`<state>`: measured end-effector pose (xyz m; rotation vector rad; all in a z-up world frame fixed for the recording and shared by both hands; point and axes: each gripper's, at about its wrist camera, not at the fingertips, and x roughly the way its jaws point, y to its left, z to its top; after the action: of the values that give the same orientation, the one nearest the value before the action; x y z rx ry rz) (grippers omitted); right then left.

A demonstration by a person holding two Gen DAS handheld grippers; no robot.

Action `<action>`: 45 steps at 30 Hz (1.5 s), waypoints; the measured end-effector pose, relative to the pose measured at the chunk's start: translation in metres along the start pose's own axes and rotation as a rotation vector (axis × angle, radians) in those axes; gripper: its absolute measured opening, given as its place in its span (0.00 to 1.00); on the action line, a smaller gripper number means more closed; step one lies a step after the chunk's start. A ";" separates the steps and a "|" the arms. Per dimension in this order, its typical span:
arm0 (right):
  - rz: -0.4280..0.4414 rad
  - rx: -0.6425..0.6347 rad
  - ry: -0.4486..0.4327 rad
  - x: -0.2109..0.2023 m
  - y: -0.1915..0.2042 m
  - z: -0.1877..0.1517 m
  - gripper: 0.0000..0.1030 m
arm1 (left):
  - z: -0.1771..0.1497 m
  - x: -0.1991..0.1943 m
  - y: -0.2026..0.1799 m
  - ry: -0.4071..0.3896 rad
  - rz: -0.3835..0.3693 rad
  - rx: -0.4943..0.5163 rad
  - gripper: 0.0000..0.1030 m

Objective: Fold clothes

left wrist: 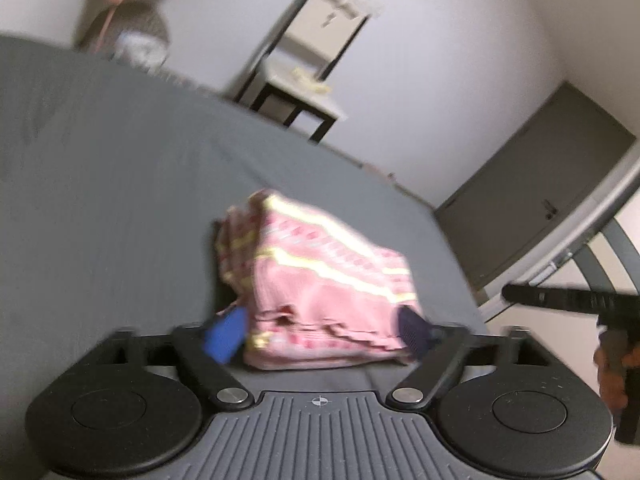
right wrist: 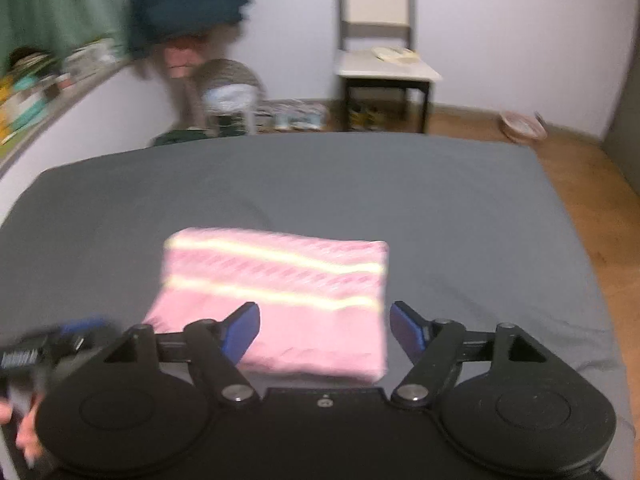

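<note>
Pink knit, banded with two pale yellow stripes: one folded garment (right wrist: 276,300) lies on the grey bed sheet (right wrist: 460,208), its long axis running from 9 to 3 o'clock in the right wrist view. Two grippers show. The right gripper (right wrist: 324,330) gapes wide, holding nothing. The left gripper (left wrist: 320,334) is spread wide too, its pads flanking the garment's near edge. No legible writing.

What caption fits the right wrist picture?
Open right gripper hovers over a folded pink cloth on the grey bed.
</note>
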<state>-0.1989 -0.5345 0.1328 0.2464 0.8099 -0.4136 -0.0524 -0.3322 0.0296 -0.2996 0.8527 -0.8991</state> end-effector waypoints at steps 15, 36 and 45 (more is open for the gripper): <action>0.025 0.023 -0.480 -0.013 0.034 -0.100 1.00 | -0.032 -0.080 -0.048 -0.159 0.095 0.227 1.00; -0.257 0.056 -0.479 0.092 0.071 -0.171 1.00 | -0.094 0.009 0.005 -0.115 0.282 0.549 1.00; -0.265 0.098 -0.411 0.105 0.071 -0.179 1.00 | -0.099 0.029 0.019 -0.066 0.288 0.504 1.00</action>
<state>-0.2181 -0.4326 -0.0604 0.1371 0.4182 -0.7271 -0.1069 -0.3327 -0.0605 0.2259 0.5647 -0.7977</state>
